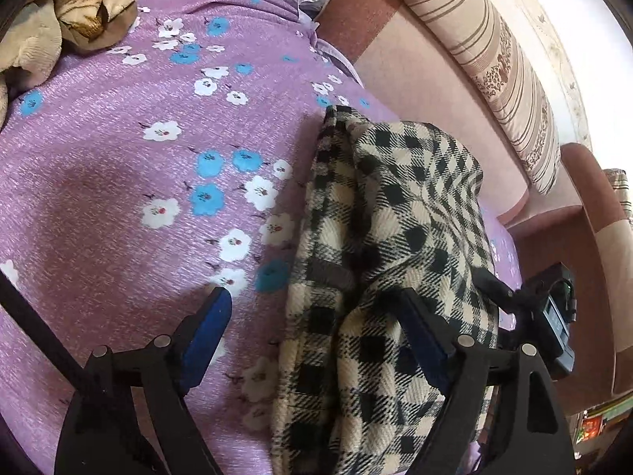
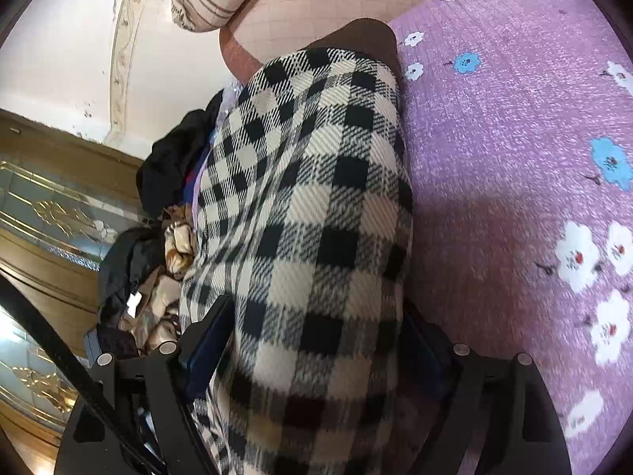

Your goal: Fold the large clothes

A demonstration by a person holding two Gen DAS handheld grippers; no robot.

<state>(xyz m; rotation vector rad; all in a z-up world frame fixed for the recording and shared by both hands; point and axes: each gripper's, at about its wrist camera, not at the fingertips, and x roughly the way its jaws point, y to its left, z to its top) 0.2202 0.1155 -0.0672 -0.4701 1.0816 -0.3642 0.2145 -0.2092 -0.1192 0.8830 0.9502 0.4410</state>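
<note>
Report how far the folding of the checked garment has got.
Done, apparently: the checked garment lies as a narrow folded bundle on the purple floral sheet. In hand: nothing; left gripper and right gripper stand open around it. Left: the heaped clothes beyond look unfolded.

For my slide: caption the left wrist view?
Open left gripper over folded checked garment on floral purple bedspread.

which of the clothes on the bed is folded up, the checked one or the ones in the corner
The black-and-cream checked garment: a flat, long bundle on the purple floral sheet. The tan and brown clothes in the far corner are a crumpled heap.
</note>
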